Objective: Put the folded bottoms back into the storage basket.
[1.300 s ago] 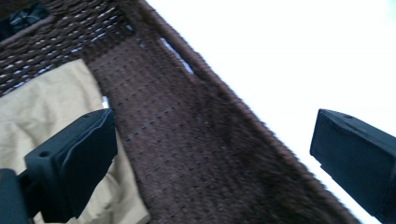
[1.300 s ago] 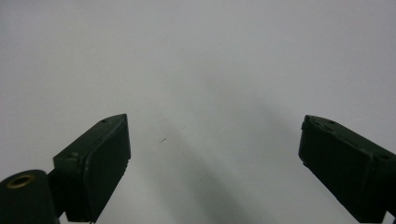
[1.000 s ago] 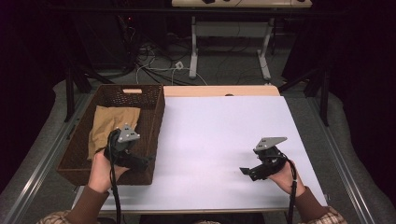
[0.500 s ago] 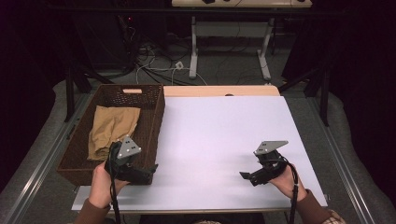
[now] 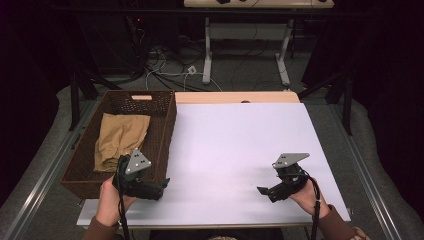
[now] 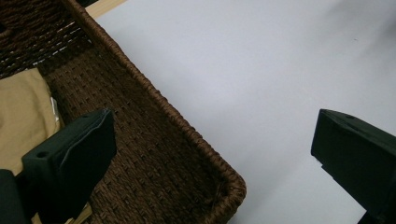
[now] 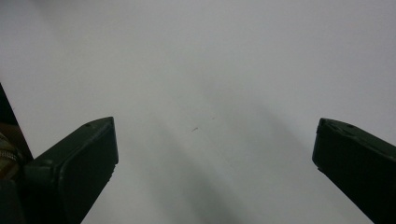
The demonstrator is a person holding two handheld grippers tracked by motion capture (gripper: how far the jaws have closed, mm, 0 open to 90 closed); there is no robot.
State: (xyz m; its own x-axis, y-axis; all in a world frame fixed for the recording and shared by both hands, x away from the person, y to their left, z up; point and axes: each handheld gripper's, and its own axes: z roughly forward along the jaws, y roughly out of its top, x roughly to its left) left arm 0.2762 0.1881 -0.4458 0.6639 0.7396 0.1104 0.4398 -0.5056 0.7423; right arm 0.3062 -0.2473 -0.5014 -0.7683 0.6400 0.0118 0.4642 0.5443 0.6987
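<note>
The tan folded cloth (image 5: pixel 120 140) lay inside the dark brown woven wicker basket (image 5: pixel 167 125) at the left of the white table top (image 5: pixel 240 145), flat on the basket floor and towards its left wall; nothing gripped it. Compared with a second earlier, the left gripper (image 5: pixel 161 186) had drawn back out of the basket towards the person and slightly down; earlier it had hung over the near end of the cloth, and now it sat at the basket's near right corner, pointing across the rim towards the bare table. In the left gripper view (image 6: pixel 210 154) its jaws stood wide apart with only the basket corner (image 6: pixel 224 186) and table between them, and the cloth (image 6: pixel 23 116) lay off to one side, apart from the pads; so that gripper was empty and open.

The right gripper (image 5: pixel 265 191) had hardly shifted; it rested low over the near right part of the table. Its jaws had just been opening, and in the right gripper view (image 7: pixel 212 154) they stood wide with nothing but white surface between them.

Judging by this, the cloth had been delivered into the basket and released; both hands looked to be backing off, so the placing step seemed finished, with either a fresh item or a rest position likely next.
</note>
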